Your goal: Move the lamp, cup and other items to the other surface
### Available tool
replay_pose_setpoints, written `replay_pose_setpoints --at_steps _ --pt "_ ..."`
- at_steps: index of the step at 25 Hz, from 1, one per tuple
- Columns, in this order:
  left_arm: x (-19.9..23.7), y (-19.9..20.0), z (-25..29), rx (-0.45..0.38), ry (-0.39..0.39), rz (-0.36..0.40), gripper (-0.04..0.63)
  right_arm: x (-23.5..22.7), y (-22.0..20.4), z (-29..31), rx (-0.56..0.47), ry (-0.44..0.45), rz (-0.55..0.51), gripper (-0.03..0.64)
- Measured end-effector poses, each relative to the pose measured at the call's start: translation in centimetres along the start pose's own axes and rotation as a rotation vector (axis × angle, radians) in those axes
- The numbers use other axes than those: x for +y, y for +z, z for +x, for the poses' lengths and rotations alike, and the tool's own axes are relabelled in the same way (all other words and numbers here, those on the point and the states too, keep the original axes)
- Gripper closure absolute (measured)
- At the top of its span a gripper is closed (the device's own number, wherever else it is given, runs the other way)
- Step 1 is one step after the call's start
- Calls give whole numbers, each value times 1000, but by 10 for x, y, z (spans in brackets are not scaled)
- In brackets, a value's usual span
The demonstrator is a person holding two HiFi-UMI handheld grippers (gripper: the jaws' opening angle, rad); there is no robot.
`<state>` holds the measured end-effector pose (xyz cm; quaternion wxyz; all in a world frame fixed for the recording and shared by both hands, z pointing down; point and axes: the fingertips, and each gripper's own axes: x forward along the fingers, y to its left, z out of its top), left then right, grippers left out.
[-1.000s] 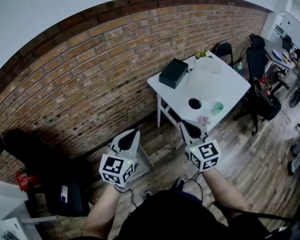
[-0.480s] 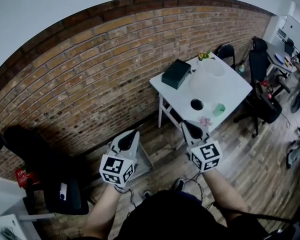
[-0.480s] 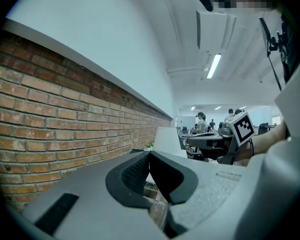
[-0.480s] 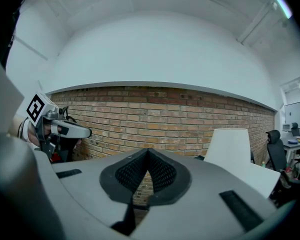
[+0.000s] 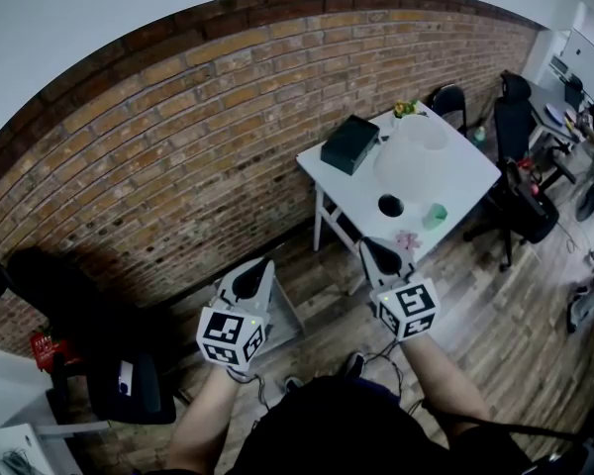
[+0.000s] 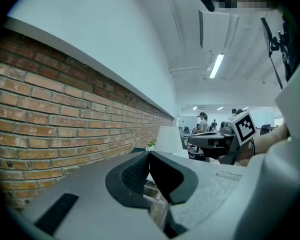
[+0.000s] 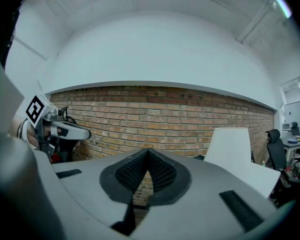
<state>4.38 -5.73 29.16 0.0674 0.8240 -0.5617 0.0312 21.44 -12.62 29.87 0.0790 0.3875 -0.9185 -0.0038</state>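
left gripper (image 5: pixel 260 268), right gripper (image 5: pixel 373 249) clenched, empty; black cup (image 5: pixel 388 205), green cup (image 5: pixel 434 213) on white table (image 5: pixel 463 178), contents unseen.

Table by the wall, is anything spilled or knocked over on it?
Nothing stands out. The lamp stands upright, the box lies flat, and no spill shows around the green cup.

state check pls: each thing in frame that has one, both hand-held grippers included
left hand-held gripper: shut, empty, short of the table
right hand-held gripper: shut, empty, short of the table
lamp: upright on the white table, untouched
black cup: on the table, untouched
green cup: on the table, beside the black cup
dark box: flat on the table, wall side
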Motion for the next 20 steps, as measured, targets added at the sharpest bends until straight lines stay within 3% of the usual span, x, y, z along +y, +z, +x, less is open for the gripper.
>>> replay_pose_setpoints --at_steps 20 --pt "2 -2 1 4 -5 -21 589 3 6 -1 -7 7 -3 614"
